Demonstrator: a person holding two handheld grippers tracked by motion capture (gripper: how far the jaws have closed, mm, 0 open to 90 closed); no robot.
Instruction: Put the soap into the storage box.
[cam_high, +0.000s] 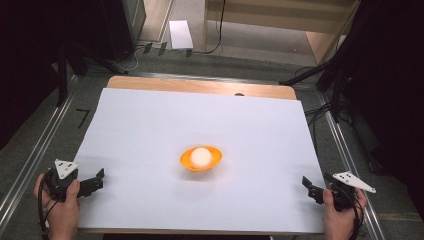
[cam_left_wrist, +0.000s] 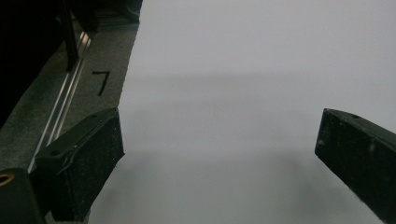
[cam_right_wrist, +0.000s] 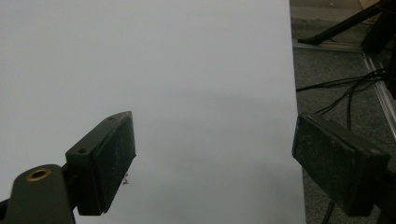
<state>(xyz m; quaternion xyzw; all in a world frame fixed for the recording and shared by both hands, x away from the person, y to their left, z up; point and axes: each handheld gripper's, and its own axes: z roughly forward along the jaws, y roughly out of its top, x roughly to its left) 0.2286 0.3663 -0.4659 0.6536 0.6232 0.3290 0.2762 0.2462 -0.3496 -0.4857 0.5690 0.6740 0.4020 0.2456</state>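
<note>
You are holding the left gripper (cam_high: 97, 180) at the lower left of the high view, your hand (cam_high: 61, 206) wrapping its body just off the near corner of the white sheet (cam_high: 150, 125); in the left gripper view its jaws are standing spread, with nothing but bare sheet (cam_left_wrist: 243, 93) lying between them and a black mark (cam_left_wrist: 101, 81) sitting on the grey floor at the upper left. You are holding the right gripper (cam_high: 309, 187) at the lower right of the high view, your other hand (cam_high: 340, 217) gripping it at the sheet's near right edge; in the right gripper view its jaws are also standing apart and pinching nothing, the sheet (cam_right_wrist: 163, 79) running under them and black cables (cam_right_wrist: 345, 88) trailing over the floor at the right. Both grippers are pointing inward toward the middle of the frame. Farther in, just below the centre of the high view and well apart from either gripper, the orange bowl (cam_high: 216, 156) is sitting on the sheet with the white ball (cam_high: 201, 156) resting inside it. Beyond that, the wooden table (cam_high: 200, 86) is showing as a strip along the sheet's far edge, and a white box (cam_high: 180, 34) is lying on the floor at the top of the frame.
</note>
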